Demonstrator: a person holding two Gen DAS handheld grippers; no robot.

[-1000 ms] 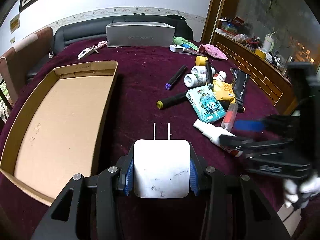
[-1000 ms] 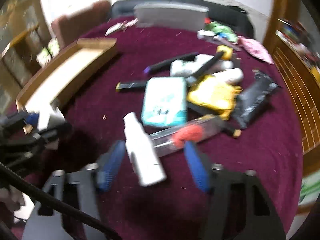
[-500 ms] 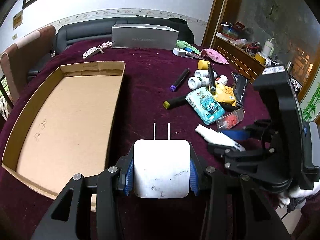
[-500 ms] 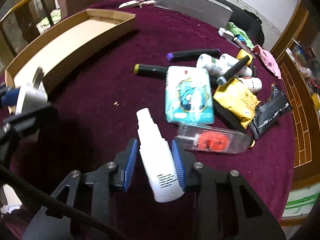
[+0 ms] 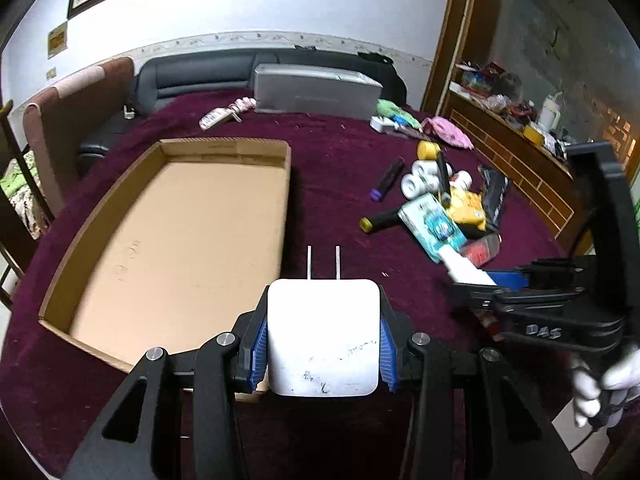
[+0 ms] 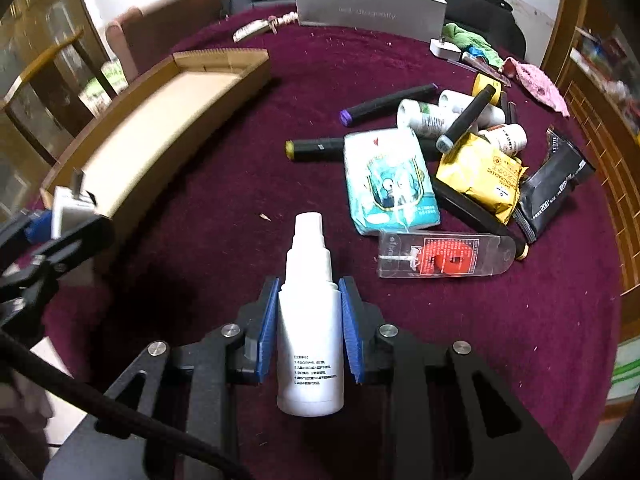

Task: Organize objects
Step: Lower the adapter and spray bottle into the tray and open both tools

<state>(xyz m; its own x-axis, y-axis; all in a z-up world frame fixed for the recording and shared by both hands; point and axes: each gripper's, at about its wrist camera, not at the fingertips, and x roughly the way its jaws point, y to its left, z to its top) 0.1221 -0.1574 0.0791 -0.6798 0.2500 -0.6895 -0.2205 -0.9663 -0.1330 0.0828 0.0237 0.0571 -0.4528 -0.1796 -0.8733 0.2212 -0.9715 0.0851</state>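
1. The left gripper point(image 5: 323, 344) grasps a white plug adapter point(image 5: 323, 338): its blue fingers point(image 5: 258, 346) press on both flat sides of the body, and the two metal prongs stick out forward past the fingertips.
2. Ahead of the left fingers and to their left lies a shallow cardboard box point(image 5: 286, 200) on the maroon table point(image 5: 332, 168); its near right corner sits just under the left finger.
3. The right gripper point(image 6: 311, 320) has a white spray bottle point(image 6: 310, 320) between its fingers point(image 6: 267, 332); the jaws are closing, and the blue pads lie against the bottle's sides at the shoulder. The capped nozzle points forward, away from the fingers, and the printed base sits back between the jaws.
4. Just ahead of the right fingers and to their right lies a clear pack with a red insert point(image 6: 444, 254); beyond it a teal tissue pack point(image 6: 390, 180), a yellow sachet point(image 6: 480, 172) and a black sachet point(image 6: 554, 184).
5. Farther out from the right fingers lie black markers, one with a purple end point(image 6: 386, 104) and one with a yellow end point(image 6: 316, 149), with small white bottles point(image 6: 430, 118) beside them.
6. At the far edge of the table, ahead of both fingers, stands a long grey box point(image 5: 316, 94).
7. A white-gloved hand point(image 5: 600, 388) grips the right gripper's handle, to the right of the left fingers.
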